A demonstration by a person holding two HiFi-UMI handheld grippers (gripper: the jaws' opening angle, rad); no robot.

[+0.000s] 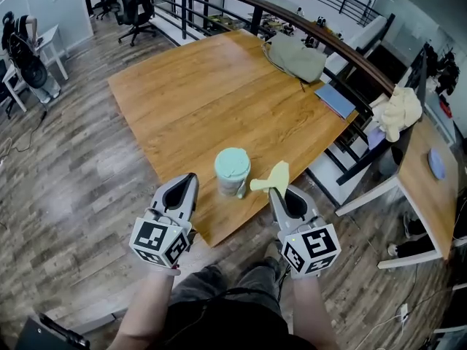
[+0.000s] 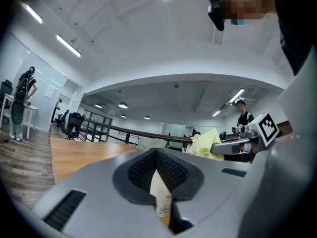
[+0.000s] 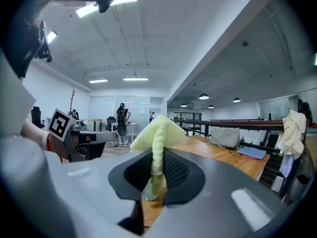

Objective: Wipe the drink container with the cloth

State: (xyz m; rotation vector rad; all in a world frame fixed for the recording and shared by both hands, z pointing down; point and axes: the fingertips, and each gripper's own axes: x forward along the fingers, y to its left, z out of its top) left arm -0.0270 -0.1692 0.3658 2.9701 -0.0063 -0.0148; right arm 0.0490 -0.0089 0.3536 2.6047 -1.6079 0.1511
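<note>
right gripper (image 1: 275,192): clenched on a fold of the cloth (image 1: 272,179), which stood up limp above the jaws.
left gripper (image 1: 190,181): closed on nothing, just left of the cup (image 1: 232,170).
cup: upright between the two grippers, mint lid on, near the front edge of the bench (image 1: 219,93).
handling: the cup looked like light paper, easy to tip or dent; best steadied gently at the side wall below the lid. the cloth was soft and would drape round it.
risk: a hard wipe could push the cup off the edge.
</note>
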